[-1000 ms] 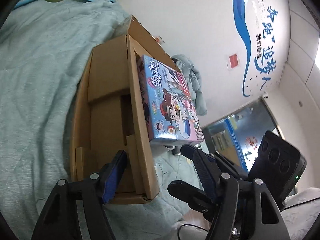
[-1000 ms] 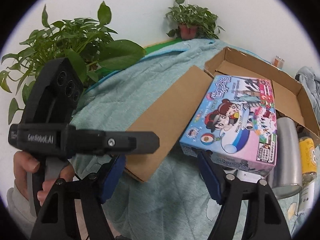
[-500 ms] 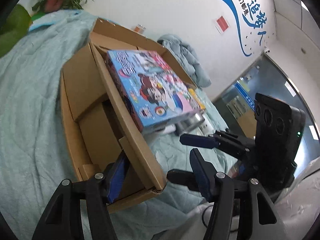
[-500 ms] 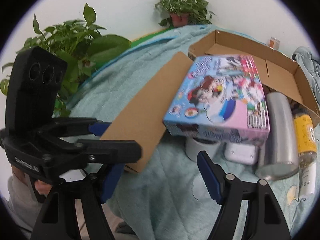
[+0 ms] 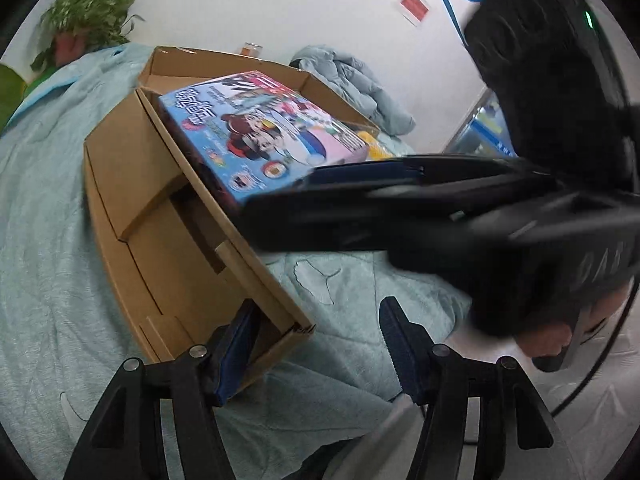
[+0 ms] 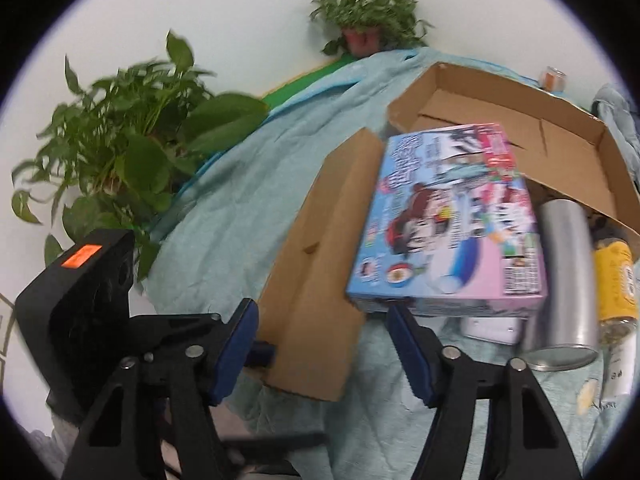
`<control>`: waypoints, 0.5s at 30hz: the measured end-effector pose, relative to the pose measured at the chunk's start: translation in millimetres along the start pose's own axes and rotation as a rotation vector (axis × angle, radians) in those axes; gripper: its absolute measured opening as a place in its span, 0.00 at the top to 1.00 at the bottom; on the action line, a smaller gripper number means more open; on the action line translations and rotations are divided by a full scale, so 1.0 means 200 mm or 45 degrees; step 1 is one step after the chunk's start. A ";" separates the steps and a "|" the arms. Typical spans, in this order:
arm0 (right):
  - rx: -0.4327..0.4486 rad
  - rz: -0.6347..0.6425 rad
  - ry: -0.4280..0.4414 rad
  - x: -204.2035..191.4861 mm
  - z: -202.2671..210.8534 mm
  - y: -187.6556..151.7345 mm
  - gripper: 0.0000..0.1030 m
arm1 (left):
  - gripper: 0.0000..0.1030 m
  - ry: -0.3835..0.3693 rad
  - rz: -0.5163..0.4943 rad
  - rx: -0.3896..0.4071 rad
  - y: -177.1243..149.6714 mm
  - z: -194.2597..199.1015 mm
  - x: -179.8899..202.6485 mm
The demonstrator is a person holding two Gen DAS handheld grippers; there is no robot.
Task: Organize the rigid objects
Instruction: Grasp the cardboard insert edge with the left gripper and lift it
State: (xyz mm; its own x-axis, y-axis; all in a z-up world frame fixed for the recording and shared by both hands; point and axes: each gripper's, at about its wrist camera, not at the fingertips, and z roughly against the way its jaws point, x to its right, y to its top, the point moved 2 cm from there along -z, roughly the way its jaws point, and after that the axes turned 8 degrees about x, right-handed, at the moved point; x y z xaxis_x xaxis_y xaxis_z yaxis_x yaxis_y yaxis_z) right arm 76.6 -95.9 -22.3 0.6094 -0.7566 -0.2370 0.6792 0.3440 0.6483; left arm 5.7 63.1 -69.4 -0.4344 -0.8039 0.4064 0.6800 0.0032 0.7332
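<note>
A colourful cartoon toy box [image 6: 448,220] lies across the open cardboard box [image 6: 520,128], resting on its near flap and on items beside it; it also shows in the left wrist view [image 5: 260,136]. My right gripper [image 6: 324,344] is open and empty, just in front of the toy box and the flap. My left gripper [image 5: 316,344] is open, its left finger against the cardboard box's near corner [image 5: 280,320]. A silver tumbler [image 6: 564,280], a yellow-labelled jar [image 6: 614,280] and a white object [image 6: 492,328] lie beside the toy box.
A teal blanket [image 6: 240,216] covers the surface. Potted plants stand at the left [image 6: 120,152] and at the back [image 6: 364,20]. The right gripper's body [image 5: 520,220] crosses the left wrist view. A crumpled blue cloth [image 5: 360,80] lies behind the box.
Both views have swung. The right gripper has moved closer to the toy box and now fills the right of the left wrist view. The toy box stays on the cardboard box.
</note>
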 end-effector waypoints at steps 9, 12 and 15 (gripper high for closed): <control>-0.137 -0.058 -0.113 0.05 -0.18 -0.14 0.76 | 0.39 -0.064 0.215 0.127 -0.05 0.15 -0.13; -0.144 -0.108 -0.097 0.09 -0.18 -0.15 0.76 | 0.39 -0.045 0.257 0.094 -0.04 0.12 -0.16; -0.146 -0.134 -0.082 0.10 -0.17 -0.16 0.77 | 0.39 -0.012 0.233 0.084 -0.03 0.11 -0.17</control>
State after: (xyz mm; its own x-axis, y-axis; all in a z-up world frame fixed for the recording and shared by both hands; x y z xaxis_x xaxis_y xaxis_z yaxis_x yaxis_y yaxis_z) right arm 81.5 -103.6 -71.7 0.5075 -0.8247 -0.2496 0.7822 0.3195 0.5349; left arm 2.8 104.1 -76.0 -0.3129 -0.7807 0.5409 0.7082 0.1877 0.6806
